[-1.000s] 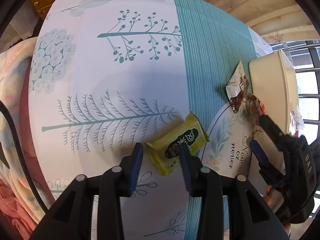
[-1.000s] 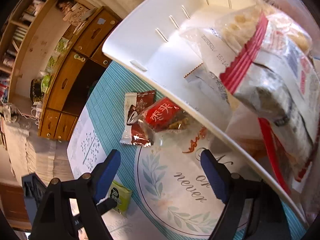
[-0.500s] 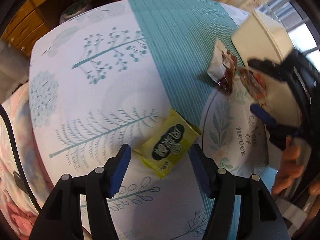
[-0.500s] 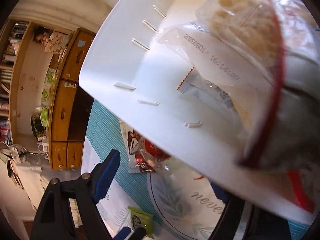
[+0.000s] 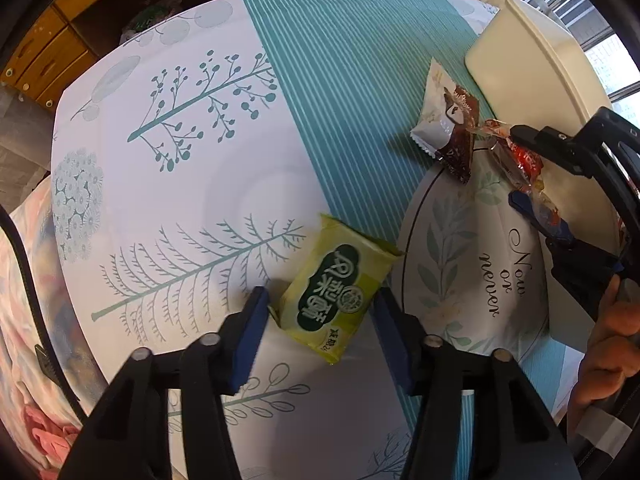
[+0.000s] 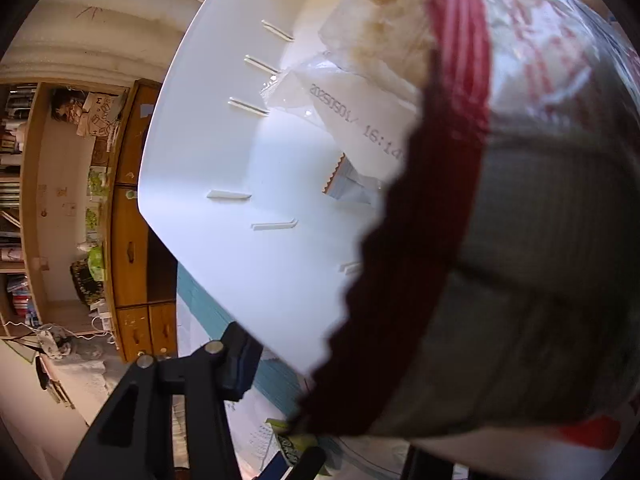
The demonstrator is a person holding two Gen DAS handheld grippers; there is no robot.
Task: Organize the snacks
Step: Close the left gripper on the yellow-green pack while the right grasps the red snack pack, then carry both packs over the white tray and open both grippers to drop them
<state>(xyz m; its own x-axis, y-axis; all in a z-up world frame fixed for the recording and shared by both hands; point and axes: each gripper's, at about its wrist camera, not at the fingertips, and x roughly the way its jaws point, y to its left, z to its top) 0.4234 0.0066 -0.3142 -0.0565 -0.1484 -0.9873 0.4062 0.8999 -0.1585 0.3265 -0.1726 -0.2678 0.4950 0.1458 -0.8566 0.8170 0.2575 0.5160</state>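
Left wrist view: three loose snacks on the desk. One yellow-green packet lies flat between the closing pads of the left claw, not yet pinched. One white-and-brown packet lies by the cream bin. The right claw closes on one red clear-wrapped snack.

Right wrist view: the bin's white inside holds at least two clear bags, one large and red-striped.

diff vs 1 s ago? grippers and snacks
The right gripper went from open and empty to closing its fingers on the red-labelled clear snack, which now hangs close before its camera over the white bin. The left gripper shifted so the green snack sits deeper between its closing fingers, pads not yet on it. The brown-and-white snack and tablecloth stayed put.
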